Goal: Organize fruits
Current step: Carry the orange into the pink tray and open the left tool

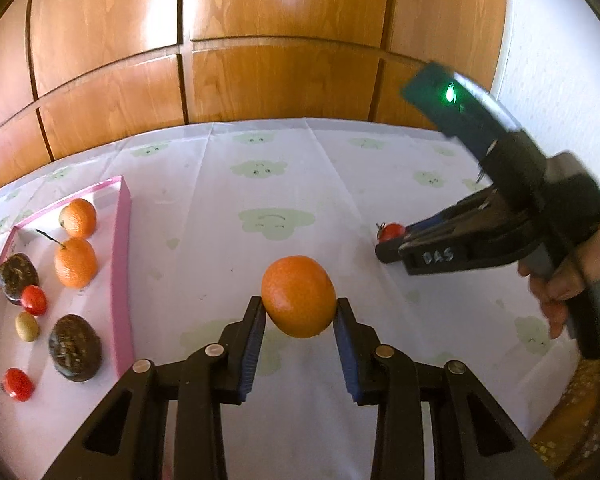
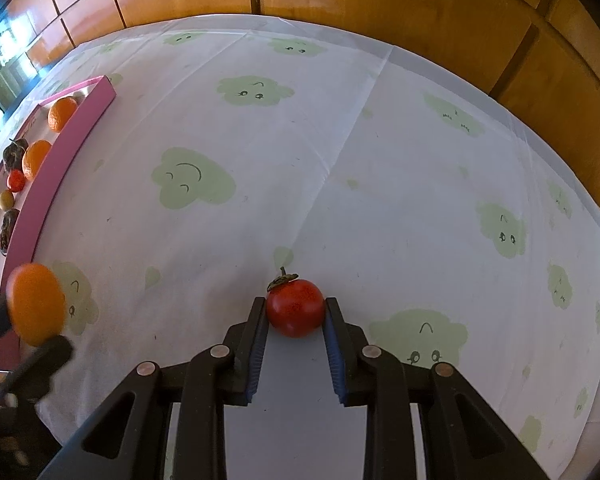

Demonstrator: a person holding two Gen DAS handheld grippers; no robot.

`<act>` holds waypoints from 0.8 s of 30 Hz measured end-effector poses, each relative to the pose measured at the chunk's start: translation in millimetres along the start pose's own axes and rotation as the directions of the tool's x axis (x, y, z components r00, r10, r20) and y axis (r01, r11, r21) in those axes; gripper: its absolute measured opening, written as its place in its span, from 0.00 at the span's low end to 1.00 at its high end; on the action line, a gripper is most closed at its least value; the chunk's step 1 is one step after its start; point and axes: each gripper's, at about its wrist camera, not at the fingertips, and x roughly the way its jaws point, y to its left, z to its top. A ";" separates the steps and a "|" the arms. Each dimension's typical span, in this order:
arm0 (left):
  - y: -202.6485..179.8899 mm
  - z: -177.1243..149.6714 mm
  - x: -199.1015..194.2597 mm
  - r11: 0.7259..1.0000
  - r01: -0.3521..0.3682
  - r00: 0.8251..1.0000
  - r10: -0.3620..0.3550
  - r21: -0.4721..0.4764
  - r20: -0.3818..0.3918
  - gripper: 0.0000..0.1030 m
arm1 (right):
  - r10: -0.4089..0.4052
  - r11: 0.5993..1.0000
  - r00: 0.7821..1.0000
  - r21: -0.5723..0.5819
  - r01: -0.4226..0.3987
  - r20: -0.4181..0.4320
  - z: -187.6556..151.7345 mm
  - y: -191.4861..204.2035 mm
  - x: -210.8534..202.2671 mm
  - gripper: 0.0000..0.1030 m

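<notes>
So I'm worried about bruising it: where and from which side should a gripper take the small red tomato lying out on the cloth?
Grip the tomato across its round middle, coming down steeply from above, one pad on each flank. Its stalk points away, toward the far side, so the smooth sides lie free. The right gripper is clamped on it exactly this way on the tablecloth.
</notes>
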 end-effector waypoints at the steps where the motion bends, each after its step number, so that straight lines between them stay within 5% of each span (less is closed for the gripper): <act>1: 1.0 1.4 -3.0 1.000 0.001 1.000 -0.001 -0.004 0.004 0.34 | -0.003 1.000 1.000 -0.003 0.003 0.001 -0.4 1.3 -0.1 0.27; 14: 61.3 8.8 -63.7 0.994 0.001 0.998 0.006 -0.113 0.056 0.34 | -0.030 0.999 0.999 -0.022 0.030 0.012 -4.4 13.8 -2.0 0.27; 24: 182.0 -23.8 -117.5 0.936 -0.162 0.981 0.187 -0.312 0.052 0.34 | -0.034 0.999 0.999 -0.034 0.034 0.012 -4.2 14.9 -1.5 0.27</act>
